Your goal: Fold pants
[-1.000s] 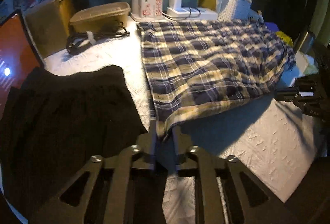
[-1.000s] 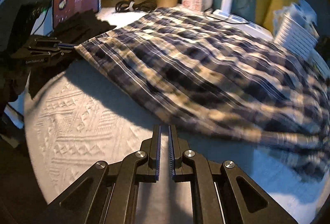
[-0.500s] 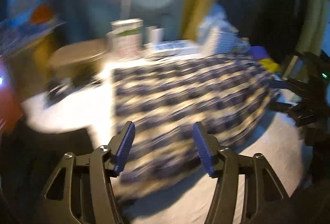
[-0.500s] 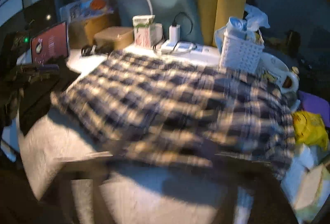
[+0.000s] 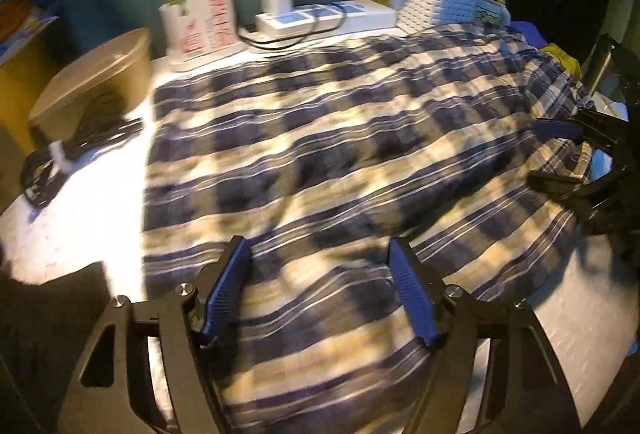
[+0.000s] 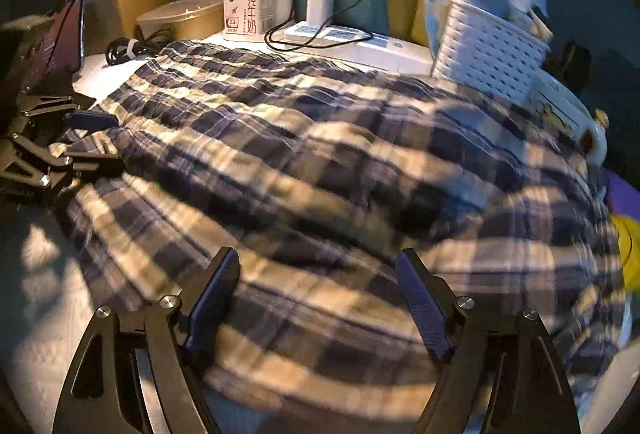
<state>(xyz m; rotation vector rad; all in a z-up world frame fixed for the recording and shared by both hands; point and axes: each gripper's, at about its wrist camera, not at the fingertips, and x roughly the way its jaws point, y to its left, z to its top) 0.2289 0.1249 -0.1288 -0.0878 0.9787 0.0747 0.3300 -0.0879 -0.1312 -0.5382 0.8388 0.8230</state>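
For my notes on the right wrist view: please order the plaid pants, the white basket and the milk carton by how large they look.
1. plaid pants
2. white basket
3. milk carton

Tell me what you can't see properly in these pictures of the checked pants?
- Left wrist view: the near edge of the pants runs under the left gripper, and the cloth is blurred.
- Right wrist view: the mug is half hidden behind the pants.
- Right wrist view: the screen is cut off by the frame edge.

The pants (image 6: 320, 162) lie on the table (image 6: 48, 322), with a carton (image 6: 248, 4) and probably a basket (image 6: 488, 50) behind.
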